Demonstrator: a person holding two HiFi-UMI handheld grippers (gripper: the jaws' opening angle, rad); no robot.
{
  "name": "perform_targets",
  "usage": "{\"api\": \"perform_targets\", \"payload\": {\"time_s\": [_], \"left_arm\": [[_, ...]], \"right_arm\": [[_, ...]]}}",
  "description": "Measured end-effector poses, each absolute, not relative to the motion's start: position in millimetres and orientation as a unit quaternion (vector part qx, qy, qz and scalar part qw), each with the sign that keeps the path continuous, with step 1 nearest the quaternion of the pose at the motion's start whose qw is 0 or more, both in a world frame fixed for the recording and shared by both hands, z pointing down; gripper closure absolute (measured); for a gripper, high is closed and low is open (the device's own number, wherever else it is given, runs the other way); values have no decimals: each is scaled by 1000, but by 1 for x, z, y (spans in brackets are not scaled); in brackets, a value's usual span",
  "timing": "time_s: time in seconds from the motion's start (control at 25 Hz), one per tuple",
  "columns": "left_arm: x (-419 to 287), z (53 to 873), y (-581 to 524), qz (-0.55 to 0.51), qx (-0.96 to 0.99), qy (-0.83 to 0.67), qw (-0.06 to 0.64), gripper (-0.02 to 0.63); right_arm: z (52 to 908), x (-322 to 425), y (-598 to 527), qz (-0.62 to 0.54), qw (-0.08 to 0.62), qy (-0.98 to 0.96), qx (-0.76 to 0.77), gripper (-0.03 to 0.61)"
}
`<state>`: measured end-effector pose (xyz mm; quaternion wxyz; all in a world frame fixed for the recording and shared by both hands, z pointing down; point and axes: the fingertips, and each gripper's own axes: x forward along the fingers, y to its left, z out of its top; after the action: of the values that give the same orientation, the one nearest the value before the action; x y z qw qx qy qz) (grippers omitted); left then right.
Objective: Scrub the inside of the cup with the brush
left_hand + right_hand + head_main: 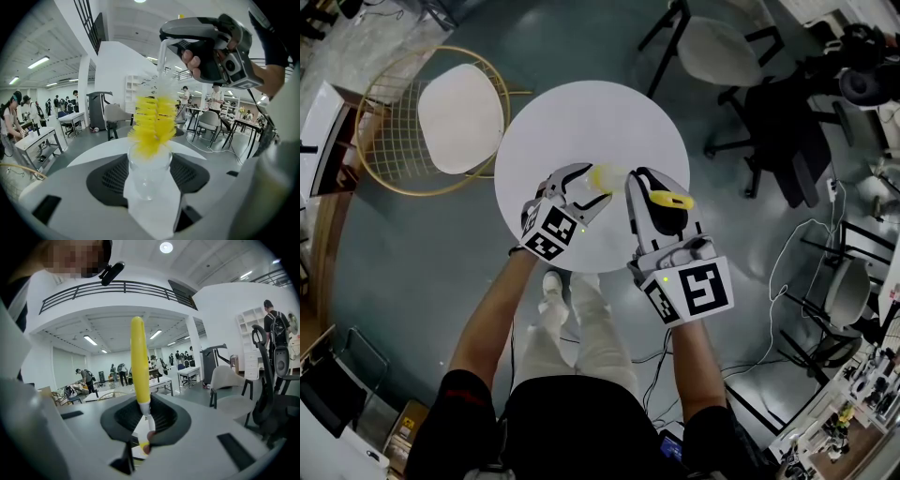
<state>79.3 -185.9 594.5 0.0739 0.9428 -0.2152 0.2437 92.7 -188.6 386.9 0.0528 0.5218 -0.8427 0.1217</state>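
A clear cup [147, 174] sits between the jaws of my left gripper [149, 180], which is shut on its sides and holds it above the white round table [581, 122]. The brush's yellow bristles [152, 123] stand at the cup's mouth, with their lower end inside the rim. In the head view the bristles [605, 177] lie just beyond my left gripper [586, 194]. My right gripper [144, 430] is shut on the brush's yellow handle [139, 362], which rises upright from its jaws. My right gripper [654, 202] is beside the left one and shows above the cup [211, 44].
A gold wire chair [441, 122] with a white seat stands left of the table. Black office chairs [769, 112] and cables are on the right. The table's near edge lies under both grippers, with the person's legs below it.
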Motion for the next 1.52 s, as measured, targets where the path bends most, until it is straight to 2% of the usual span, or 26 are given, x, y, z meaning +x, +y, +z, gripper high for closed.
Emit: {"api": "perform_targets", "payload": {"time_s": [0.84, 1.52], "left_arm": [[77, 595, -186, 241, 944, -215, 73, 324], [77, 594, -186, 237, 944, -217, 72, 324]], "right_arm": [[375, 74, -179, 102, 54, -854, 507, 528], [408, 80, -187, 133, 71, -844, 514, 529]]}}
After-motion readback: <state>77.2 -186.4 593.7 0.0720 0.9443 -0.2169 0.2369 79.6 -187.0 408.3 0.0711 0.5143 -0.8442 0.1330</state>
